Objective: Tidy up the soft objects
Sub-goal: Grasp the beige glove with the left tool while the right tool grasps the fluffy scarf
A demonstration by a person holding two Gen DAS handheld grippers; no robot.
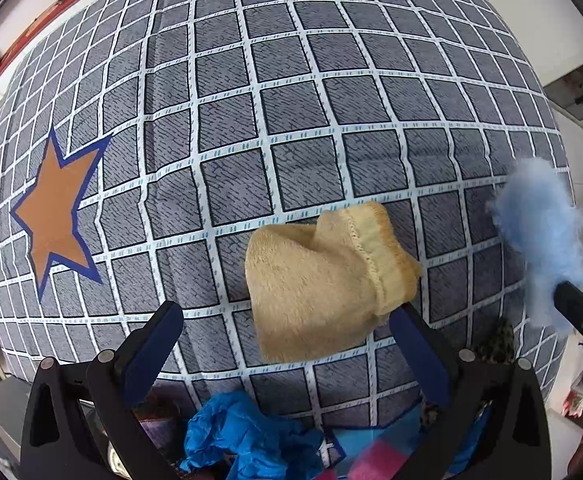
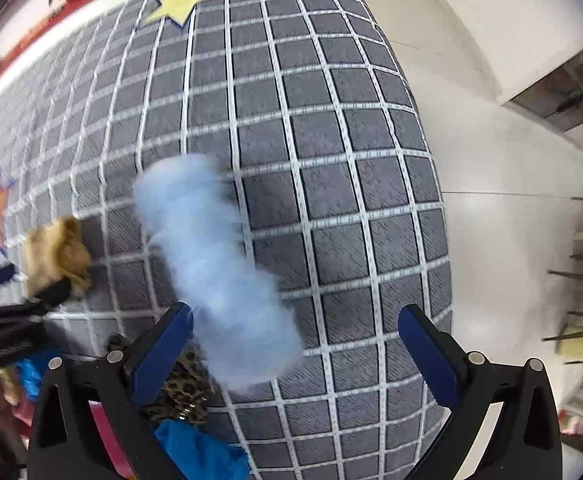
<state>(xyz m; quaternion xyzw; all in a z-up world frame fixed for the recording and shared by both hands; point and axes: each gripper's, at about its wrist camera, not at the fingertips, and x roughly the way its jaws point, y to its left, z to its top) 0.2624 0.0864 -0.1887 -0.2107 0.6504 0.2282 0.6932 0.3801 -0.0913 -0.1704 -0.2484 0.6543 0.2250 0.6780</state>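
We see a broad grey cloth with a white grid pattern [image 1: 291,120] filling both wrist views, printed with an orange six-pointed star edged in blue [image 1: 55,208] at the left and a yellow star edged in blue [image 2: 181,0] at the far end. White floor [image 2: 491,160] lies beyond its right edge.

On the cloth lies a long fluffy pale-blue plush piece [image 2: 215,272], blurred in the right wrist view. It sits just beside the inner side of the left finger of our right gripper [image 2: 295,344], whose blue-padded fingers stand wide apart around nothing.

A folded tan plush cloth with a stitched hem [image 1: 323,280] rests to the left of the blue piece, near it but apart. Our left gripper [image 1: 287,348] is spread wide too, its right finger touching the tan cloth's hem.

At the near edge lies a crumpled bright-blue thin fabric [image 1: 247,440] beside a leopard-print soft item [image 2: 183,392].
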